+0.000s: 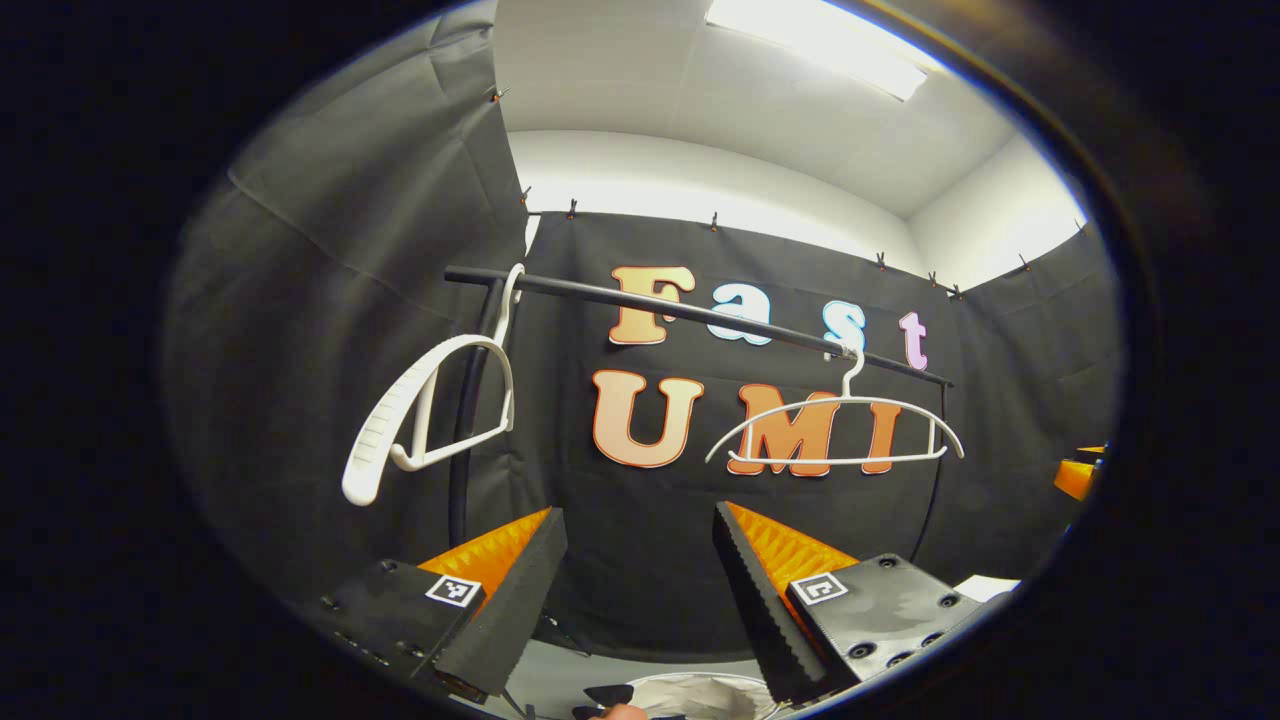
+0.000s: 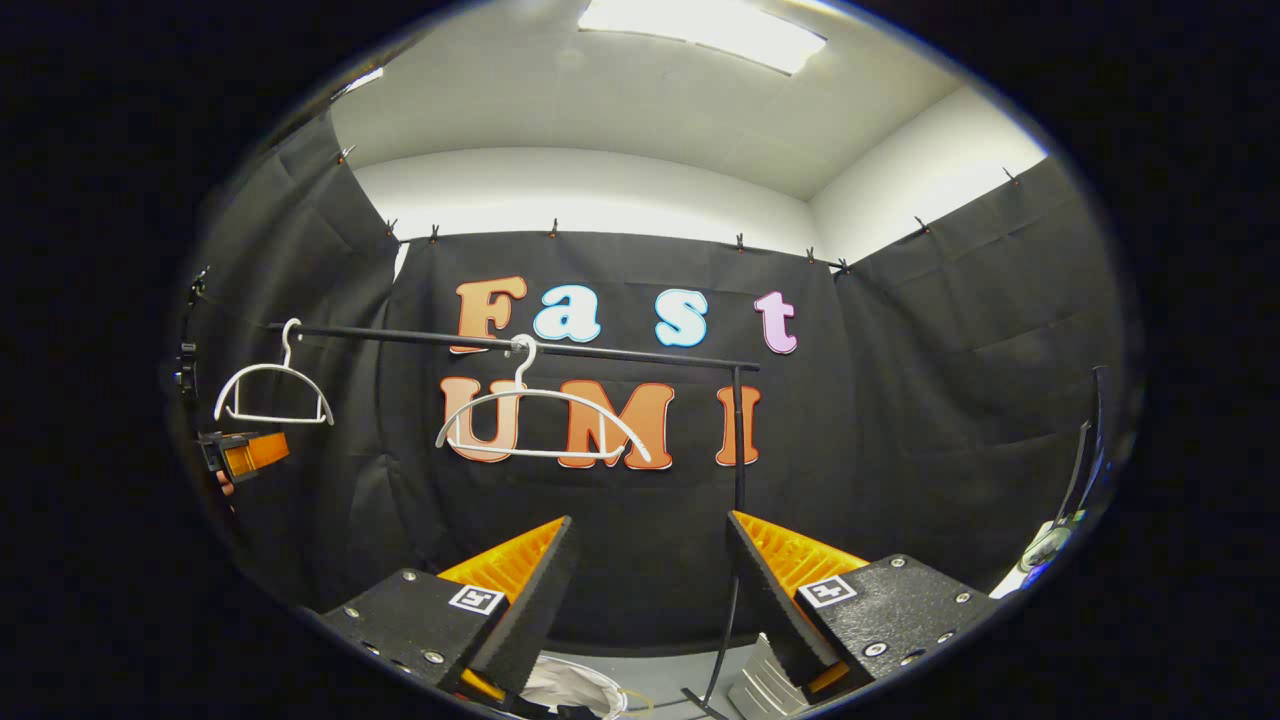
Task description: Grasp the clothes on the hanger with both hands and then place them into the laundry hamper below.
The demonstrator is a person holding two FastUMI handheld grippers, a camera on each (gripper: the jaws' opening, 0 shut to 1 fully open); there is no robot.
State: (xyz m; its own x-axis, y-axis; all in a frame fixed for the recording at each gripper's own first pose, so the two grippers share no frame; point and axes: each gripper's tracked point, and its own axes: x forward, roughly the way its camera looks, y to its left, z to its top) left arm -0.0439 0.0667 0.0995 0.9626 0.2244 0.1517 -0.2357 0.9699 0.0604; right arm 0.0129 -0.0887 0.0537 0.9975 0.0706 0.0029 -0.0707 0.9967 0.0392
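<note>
Rail (image 1: pixel 700 318) of black metal spans the booth with two bare white hangers: near hanger (image 1: pixel 430 410) at its end post, far hanger (image 1: pixel 835 430) along it. Left gripper (image 1: pixel 640 560) and right gripper (image 2: pixel 648 570) hold their fingers spread, empty, with open room ahead. Pale clothes (image 1: pixel 700 695) lie low between the left fingers.

1. Your laundry hamper (image 1: pixel 700 695) is cut off at the left gripper view's bottom edge; contents unclear.
2. The other gripper (image 2: pixel 240 455) is cut at the right gripper view's left edge; jaw state unreadable.
</note>
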